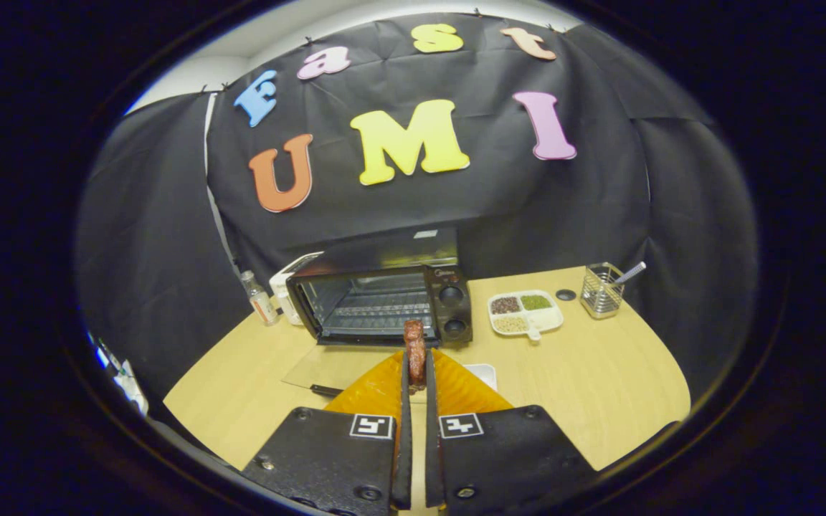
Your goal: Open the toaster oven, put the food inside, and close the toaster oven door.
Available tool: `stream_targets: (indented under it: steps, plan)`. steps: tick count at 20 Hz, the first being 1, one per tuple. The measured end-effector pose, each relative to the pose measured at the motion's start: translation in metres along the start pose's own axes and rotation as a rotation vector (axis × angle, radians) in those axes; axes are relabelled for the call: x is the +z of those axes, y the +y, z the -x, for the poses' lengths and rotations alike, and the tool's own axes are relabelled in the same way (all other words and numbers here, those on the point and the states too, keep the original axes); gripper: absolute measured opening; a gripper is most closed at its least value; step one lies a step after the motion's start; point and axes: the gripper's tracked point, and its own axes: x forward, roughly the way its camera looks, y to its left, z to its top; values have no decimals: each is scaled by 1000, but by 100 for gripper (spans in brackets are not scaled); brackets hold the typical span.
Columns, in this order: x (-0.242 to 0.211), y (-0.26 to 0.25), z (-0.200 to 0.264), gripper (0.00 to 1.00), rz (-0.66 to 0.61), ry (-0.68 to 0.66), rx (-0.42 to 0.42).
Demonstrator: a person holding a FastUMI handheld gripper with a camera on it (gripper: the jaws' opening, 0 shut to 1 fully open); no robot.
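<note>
The gripper (pixel 415 373) has its two fingers drawn almost together on a dark reddish-brown, upright strip of food (pixel 414 351), which stands pinched between the fingertips with its top end rising above them. It looks lifted off the pale wooden tabletop (pixel 599 373).

Just beyond the food sits the black toaster oven (pixel 384 297) with two round knobs down its right side. Its glass door (pixel 334 365) is already folded down flat toward the gripper, lying low over the tabletop with its dark handle at the near edge, and the wire rack inside is bare.

So, as far as can be judged, the opening step is done and the food is in hand but not yet inside: it is short of the oven mouth, above the near part of the lowered door. What remains is to carry it forward onto the rack, let go, draw back, and swing the door up shut.

Right of the oven lie a white divided tray of brown, green and pale grains (pixel 525 312) and a wire mesh cup holding a utensil (pixel 601 290); a small clear bottle (pixel 261 299) stands to its left.
</note>
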Motion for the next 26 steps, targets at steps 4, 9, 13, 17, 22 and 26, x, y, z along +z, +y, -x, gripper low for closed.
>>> stream_targets:
  steps: [4, 9, 13, 17, 22, 26]
  plan:
    - [6, 40, -7, 11, 46, -42, 7]
    - [4, 91, -31, 11, 69, -58, 83]
    - [-2, 105, -63, 11, 74, -55, 78]
    - [-4, 106, -94, 10, 37, -55, 64]
    - [-6, 100, -128, 10, -106, -99, 44]
    - [1, 105, -150, 10, -334, -132, 111]
